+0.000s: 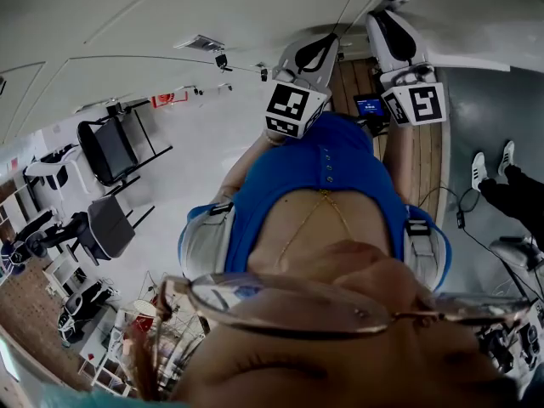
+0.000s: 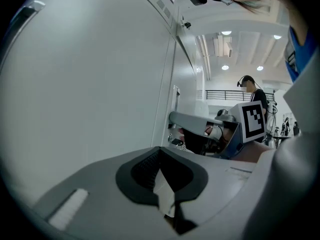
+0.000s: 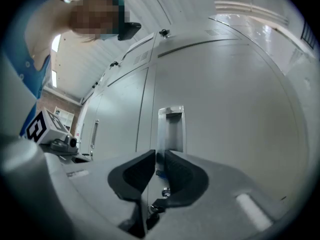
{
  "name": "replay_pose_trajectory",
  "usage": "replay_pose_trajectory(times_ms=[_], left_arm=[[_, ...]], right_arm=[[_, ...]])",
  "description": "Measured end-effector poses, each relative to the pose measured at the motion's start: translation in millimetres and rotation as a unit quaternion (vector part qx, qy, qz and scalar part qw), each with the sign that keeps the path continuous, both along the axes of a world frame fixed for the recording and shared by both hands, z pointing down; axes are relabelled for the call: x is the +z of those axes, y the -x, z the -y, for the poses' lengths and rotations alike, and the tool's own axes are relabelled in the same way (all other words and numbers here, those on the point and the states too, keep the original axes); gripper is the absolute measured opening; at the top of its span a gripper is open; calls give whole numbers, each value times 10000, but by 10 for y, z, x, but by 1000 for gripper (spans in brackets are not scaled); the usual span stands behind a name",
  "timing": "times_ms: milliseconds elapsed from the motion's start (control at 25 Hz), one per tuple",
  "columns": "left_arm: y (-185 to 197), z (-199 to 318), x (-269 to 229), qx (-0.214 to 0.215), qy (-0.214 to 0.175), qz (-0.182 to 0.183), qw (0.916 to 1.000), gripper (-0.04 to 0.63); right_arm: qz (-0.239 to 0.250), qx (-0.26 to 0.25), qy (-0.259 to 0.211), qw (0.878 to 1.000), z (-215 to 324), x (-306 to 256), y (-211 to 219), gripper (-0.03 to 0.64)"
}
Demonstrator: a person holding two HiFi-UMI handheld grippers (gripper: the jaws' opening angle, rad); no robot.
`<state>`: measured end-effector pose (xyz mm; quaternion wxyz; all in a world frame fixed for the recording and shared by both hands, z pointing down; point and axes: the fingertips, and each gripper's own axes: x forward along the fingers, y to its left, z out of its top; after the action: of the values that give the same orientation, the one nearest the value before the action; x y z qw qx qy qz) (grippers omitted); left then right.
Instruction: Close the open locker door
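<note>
Right gripper view shows locker door (image 3: 220,114) edge between tool (image 3: 159,158) jaws.

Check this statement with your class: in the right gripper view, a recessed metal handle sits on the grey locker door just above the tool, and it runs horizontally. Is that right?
Not quite. The recessed metal handle runs vertically, taller than it is wide, not horizontally. The right gripper view shows it on the grey locker door, just above the tool.

Black folding chair (image 1: 106,150) at left, white sneakers (image 1: 478,171) at right, eyeglasses (image 1: 289,306) close below.
</note>
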<state>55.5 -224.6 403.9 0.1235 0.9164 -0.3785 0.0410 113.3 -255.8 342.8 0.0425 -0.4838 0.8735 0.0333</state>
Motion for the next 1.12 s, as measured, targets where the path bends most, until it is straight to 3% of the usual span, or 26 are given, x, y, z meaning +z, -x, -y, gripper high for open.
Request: replay_pose_trajectory(times_ms=[240, 920, 1120], left_arm=[[-24, 4, 7, 30, 10, 13, 10000, 0], [-45, 15, 45, 50, 70, -10, 10000, 0], [-96, 5, 53, 118, 60, -22, 9999, -1]], right_arm=[[-318, 326, -171, 9988, -8, -5, 20, 61], [-395, 588, -147, 9974, -5, 13, -10, 83], [116, 348, 8, 9993, -14, 31, -15, 51]])
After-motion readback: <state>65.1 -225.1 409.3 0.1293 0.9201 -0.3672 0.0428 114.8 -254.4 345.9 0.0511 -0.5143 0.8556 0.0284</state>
